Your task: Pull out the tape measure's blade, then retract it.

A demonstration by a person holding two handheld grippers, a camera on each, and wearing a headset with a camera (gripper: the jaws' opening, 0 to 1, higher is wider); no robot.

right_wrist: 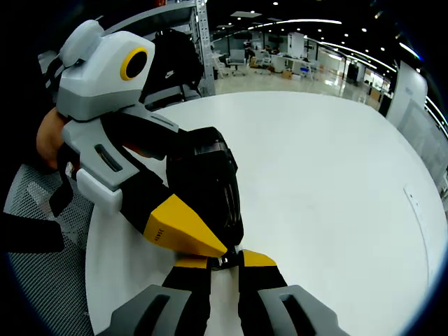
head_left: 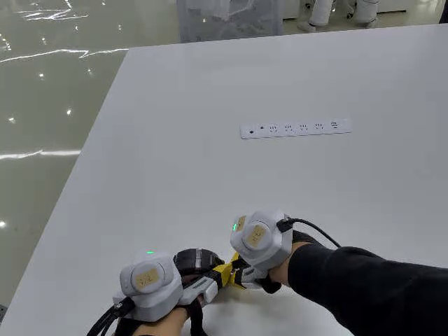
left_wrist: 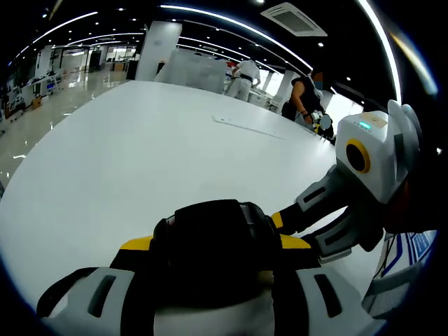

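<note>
A black tape measure [head_left: 195, 260] lies near the front edge of the white table [head_left: 210, 140]. In the left gripper view its body [left_wrist: 210, 238] fills the space between my left gripper's [left_wrist: 213, 246] yellow-tipped jaws, which are shut on it. My right gripper [right_wrist: 225, 260] points at the case's side [right_wrist: 210, 182], and its yellow tips are pinched on the small metal hook at the blade's end. No length of blade shows between the hook and the case. In the head view the right gripper [head_left: 235, 271] sits just right of the left gripper [head_left: 210, 274].
A white power strip [head_left: 295, 128] lies on the table well beyond the grippers. The table's left edge [head_left: 84, 147] drops to a glossy floor. A mesh chair seat [right_wrist: 38, 224] is beside the near edge. People stand far off past the table's end [left_wrist: 241, 73].
</note>
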